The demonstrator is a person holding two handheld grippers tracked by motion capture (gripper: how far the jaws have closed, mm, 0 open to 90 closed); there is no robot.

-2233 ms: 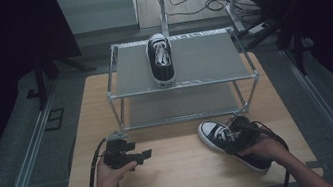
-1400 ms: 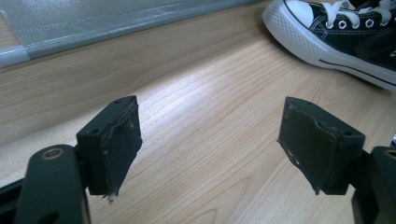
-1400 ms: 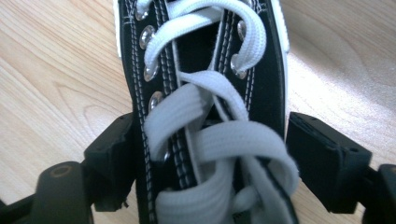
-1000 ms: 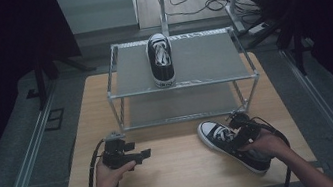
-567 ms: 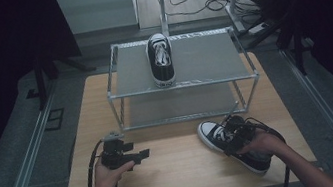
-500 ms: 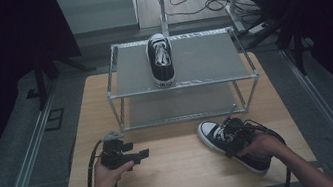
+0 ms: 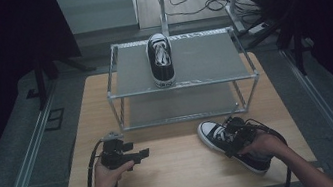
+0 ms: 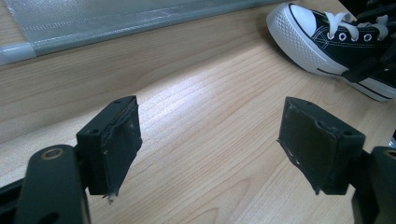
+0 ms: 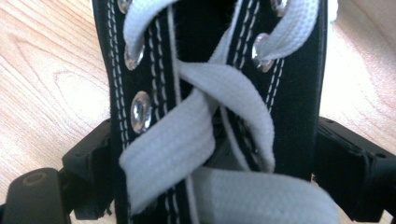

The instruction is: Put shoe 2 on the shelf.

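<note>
Right hand-held gripper [image 7: 232, 136] and the hand cover most of the near sneaker [image 7: 211, 132] from above; its heel's hidden. Up close, the sneaker's laces [image 9: 201, 140] run off the frame, pads mostly tucked behind its sides.

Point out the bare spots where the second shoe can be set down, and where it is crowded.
Free: the top shelf right of the shoe on the rack, the strip left of it, and the lower shelf. The table is bare between the left hand-held gripper and the right hand-held gripper. Crowded: around the shoe on the table.
</note>
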